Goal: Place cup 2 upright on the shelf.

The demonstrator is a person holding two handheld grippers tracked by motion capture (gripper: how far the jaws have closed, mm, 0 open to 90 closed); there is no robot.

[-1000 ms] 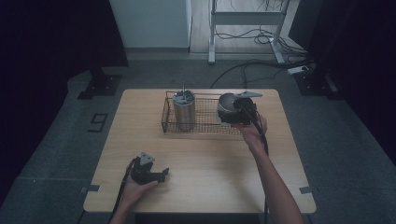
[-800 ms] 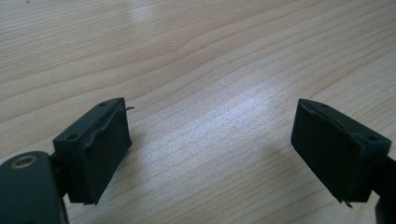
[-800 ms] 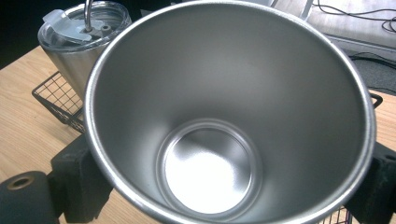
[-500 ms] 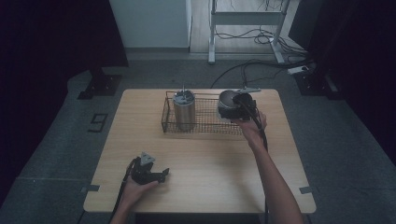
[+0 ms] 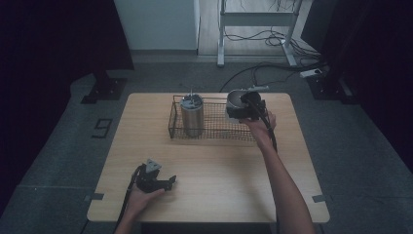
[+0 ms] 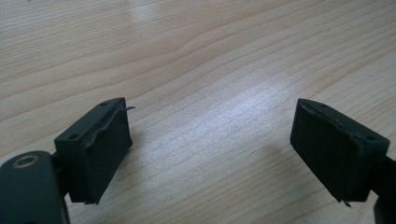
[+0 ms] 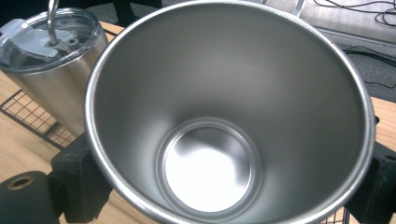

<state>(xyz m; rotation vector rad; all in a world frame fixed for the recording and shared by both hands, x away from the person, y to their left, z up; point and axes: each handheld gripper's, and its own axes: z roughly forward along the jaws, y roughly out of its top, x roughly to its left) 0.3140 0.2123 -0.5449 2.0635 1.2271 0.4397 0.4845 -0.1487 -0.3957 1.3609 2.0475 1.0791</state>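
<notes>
right gripper (image 5: 242, 108): clamped on the open steel cup (image 7: 229, 116), a jaw on each side of its wall
cup: tilted, mouth facing the gripper camera, held over the right end of the wire basket (image 5: 214, 127)
lidded tumbler (image 5: 192, 115): upright in the basket's left part, straw through its lid, apart from the cup
left gripper (image 6: 210, 154): jaws spread, nothing between them, bare tabletop (image 6: 210, 60) beneath; sits near the front-left edge
</notes>
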